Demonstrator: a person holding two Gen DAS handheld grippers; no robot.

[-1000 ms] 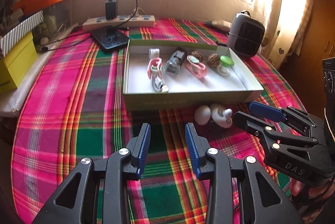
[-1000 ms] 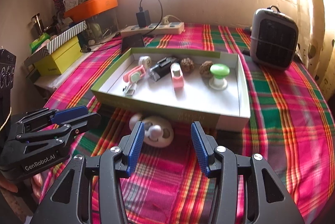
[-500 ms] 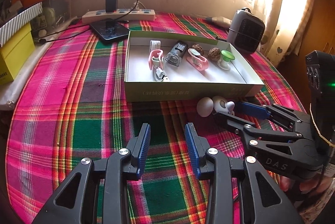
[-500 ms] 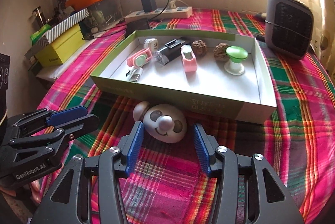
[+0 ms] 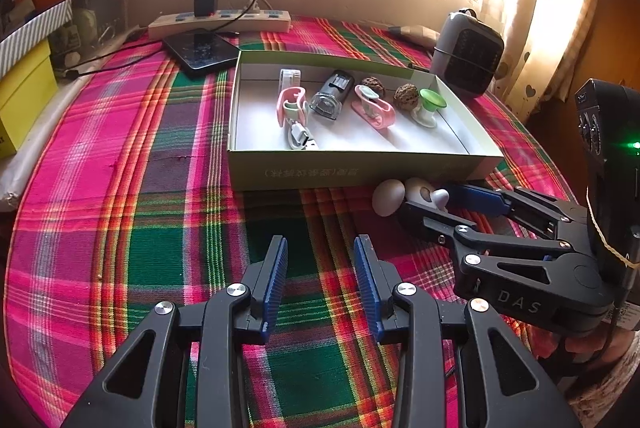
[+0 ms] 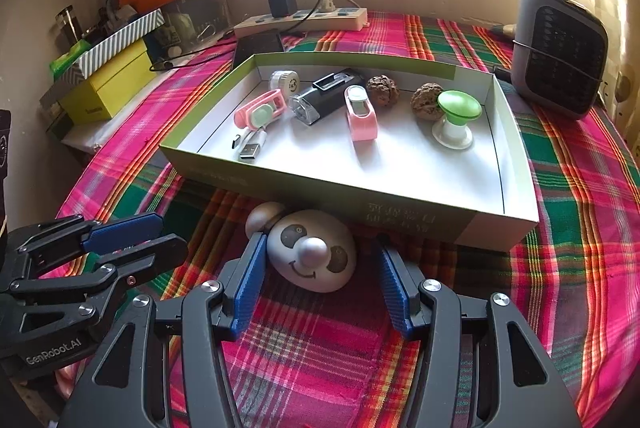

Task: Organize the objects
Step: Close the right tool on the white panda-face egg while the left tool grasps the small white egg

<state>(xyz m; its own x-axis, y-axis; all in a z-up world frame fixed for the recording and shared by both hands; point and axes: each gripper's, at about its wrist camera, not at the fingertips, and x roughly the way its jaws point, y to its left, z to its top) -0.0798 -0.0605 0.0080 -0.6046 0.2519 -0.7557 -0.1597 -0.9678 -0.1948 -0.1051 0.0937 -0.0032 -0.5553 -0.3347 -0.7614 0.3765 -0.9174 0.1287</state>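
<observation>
A white egg-shaped panda-face toy with a silver knob nose [image 6: 311, 256] lies on the pink, green and red plaid tablecloth [image 6: 568, 268], just in front of the near wall of a shallow rectangular cardboard box with a pale green outside and white inside [image 6: 400, 211]. A smaller beige egg-shaped piece [image 6: 264, 216] sits at the toy's far left, touching it or nearly so.

The right gripper [image 6: 320, 280] straddles the panda toy. Its jaws have just been opening and stand released: the left blue pad is at or nearly against the toy's side, while the right pad stands clear of it, so nothing is grasped. The left gripper [image 5: 320, 278] hovers over bare tablecloth to the left of the toy, its jaws apart with nothing between them.

Inside the box, from left to right, lie a small white round case [image 6: 284, 80], a pink clip with a pale green disc [image 6: 261, 112], a white USB cable end [image 6: 250, 145], a black and clear rectangular gadget [image 6: 320, 95], a second pink clip [image 6: 360, 113], 2 brown wrinkled walnuts [image 6: 382, 89], and a green-topped white spool-shaped piece [image 6: 456, 119].

Beyond the box sit a white power strip with a black charger plugged in [image 6: 304, 17] and a grey speaker-like unit with a dark grille [image 6: 560, 51] at the far right. At the far left is a yellow box [image 6: 108, 87].
</observation>
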